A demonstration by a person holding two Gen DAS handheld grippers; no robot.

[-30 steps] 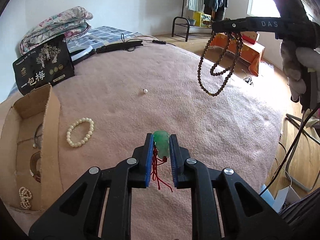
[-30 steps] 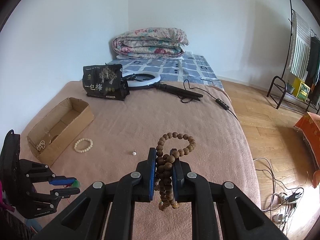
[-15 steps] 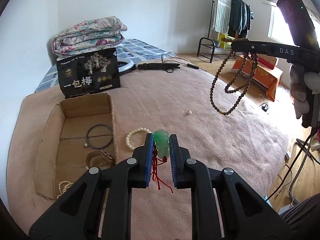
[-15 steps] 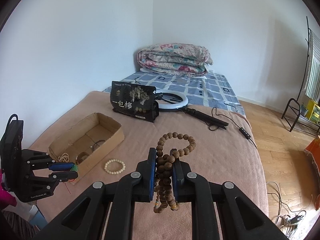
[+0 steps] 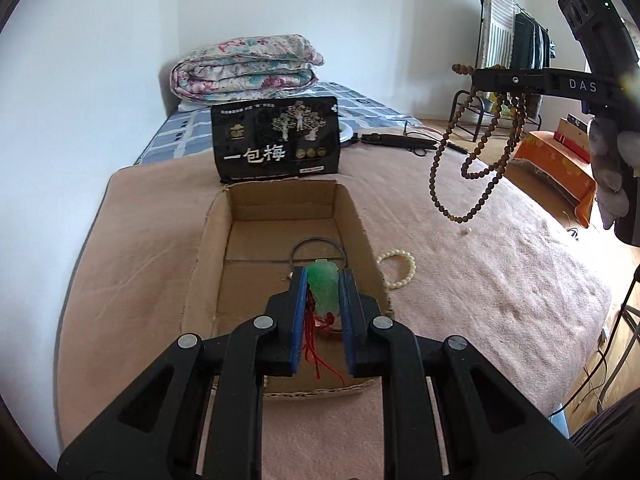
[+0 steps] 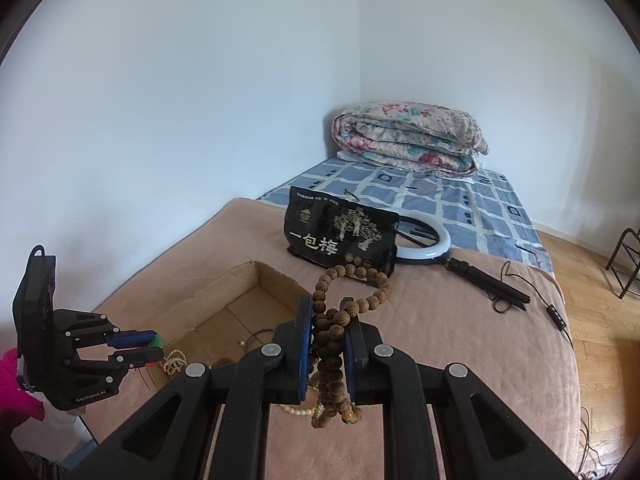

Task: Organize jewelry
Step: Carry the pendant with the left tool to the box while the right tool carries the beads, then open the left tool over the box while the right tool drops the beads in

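Note:
My left gripper (image 5: pixel 323 280) is shut on a green jade pendant (image 5: pixel 326 290) with a red cord, held above the near end of an open cardboard box (image 5: pixel 212 240). A dark ring bangle (image 5: pixel 316 242) lies in the box. My right gripper (image 6: pixel 327 312) is shut on a long brown wooden bead strand (image 6: pixel 332 344), which hangs in loops at the upper right of the left wrist view (image 5: pixel 476 172). A cream bead bracelet (image 5: pixel 398 268) and a single white pearl (image 5: pixel 465 231) lie on the pink blanket right of the box. The left gripper (image 6: pixel 154 346) also shows in the right wrist view.
A black snack bag (image 5: pixel 276 140) stands behind the box. A folded floral quilt (image 5: pixel 244 68) lies at the bed's head. A ring light (image 6: pixel 424 240) and its cable lie on the bed. A clothes rack (image 5: pixel 516 52) and an orange box (image 5: pixel 556 160) stand beyond the bed edge.
My left gripper has swung left with the pendant, from over the bare blanket to over the cardboard box. My right gripper has turned left towards the box with the bead strand.

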